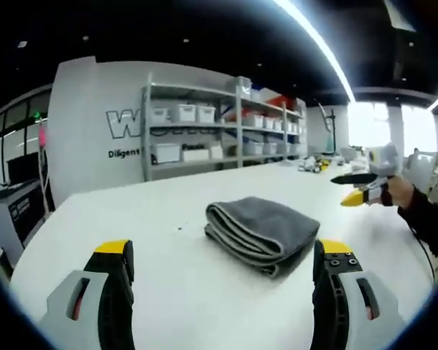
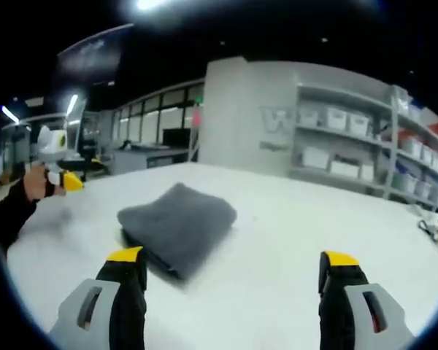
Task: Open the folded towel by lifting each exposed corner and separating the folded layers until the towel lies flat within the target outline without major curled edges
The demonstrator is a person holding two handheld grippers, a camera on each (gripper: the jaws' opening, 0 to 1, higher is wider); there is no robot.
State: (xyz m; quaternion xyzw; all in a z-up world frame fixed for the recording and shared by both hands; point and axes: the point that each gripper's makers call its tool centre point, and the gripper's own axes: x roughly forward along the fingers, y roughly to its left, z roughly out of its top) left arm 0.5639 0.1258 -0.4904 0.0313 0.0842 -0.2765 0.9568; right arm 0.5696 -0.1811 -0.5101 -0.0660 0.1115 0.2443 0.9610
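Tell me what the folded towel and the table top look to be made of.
Towel: soft grey plush cloth, probably microfibre; matte, with thick rounded fold edges and stacked layers showing at its side.
Table: smooth white hard surface, perhaps laminate or coated board; even, slightly glossy, catching a soft sheen from the ceiling lights. The exact material cannot be told.
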